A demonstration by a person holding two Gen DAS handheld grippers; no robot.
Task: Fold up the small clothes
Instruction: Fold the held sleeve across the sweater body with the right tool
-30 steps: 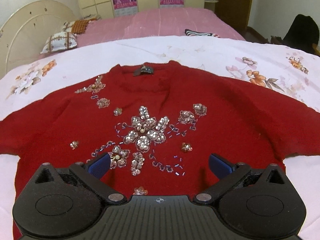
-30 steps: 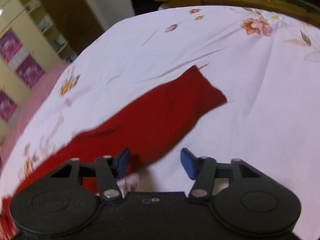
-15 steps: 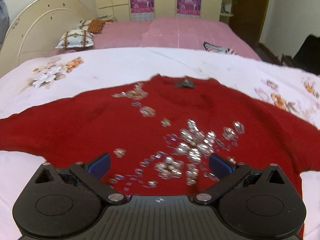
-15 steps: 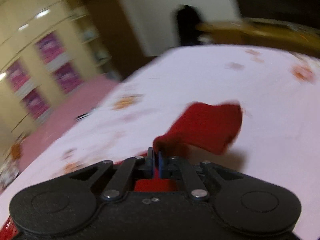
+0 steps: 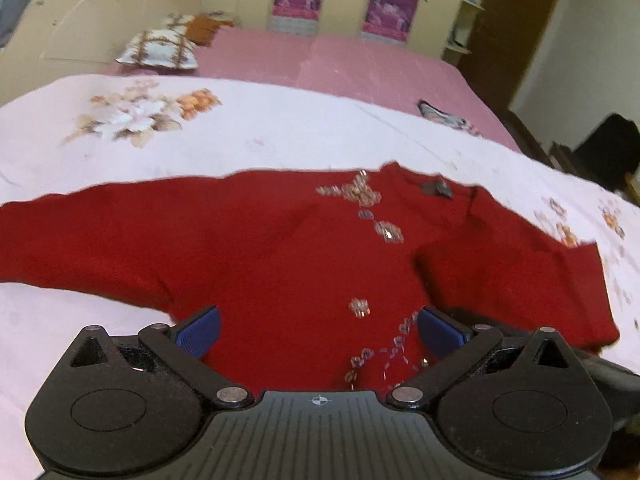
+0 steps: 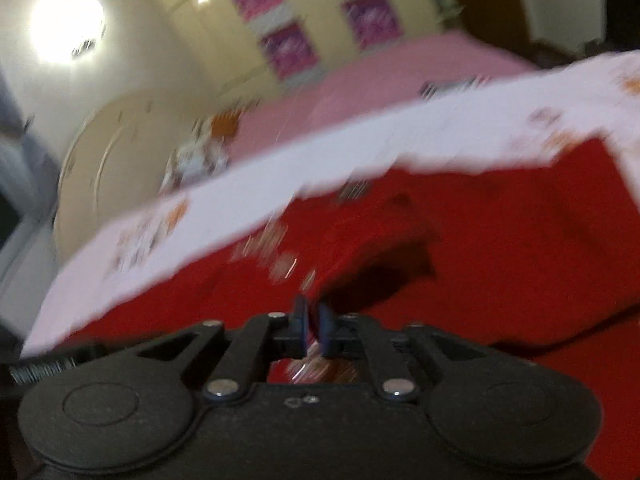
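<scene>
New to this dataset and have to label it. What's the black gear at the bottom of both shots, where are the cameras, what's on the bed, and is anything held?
There is no robot. A person holds a pair of hand tongs in each hand, and a fisheye camera on each looks forward along its two blue-padded fingers. The black gear at the bottom of each shot is the tongs themselves. One picture comes from the left hand, the other from the right.

In the left view, the left tongs are open above a red sweater with sequin flowers, and they grip nothing. The sweater lies on a floral bedsheet, with one sleeve folded over its body. A pillow lies on the pink bed behind.

The right view is blurred. The right tongs have just been opening, with only a narrow gap and red knit at the pads. Whether they grip it cannot be told.
</scene>
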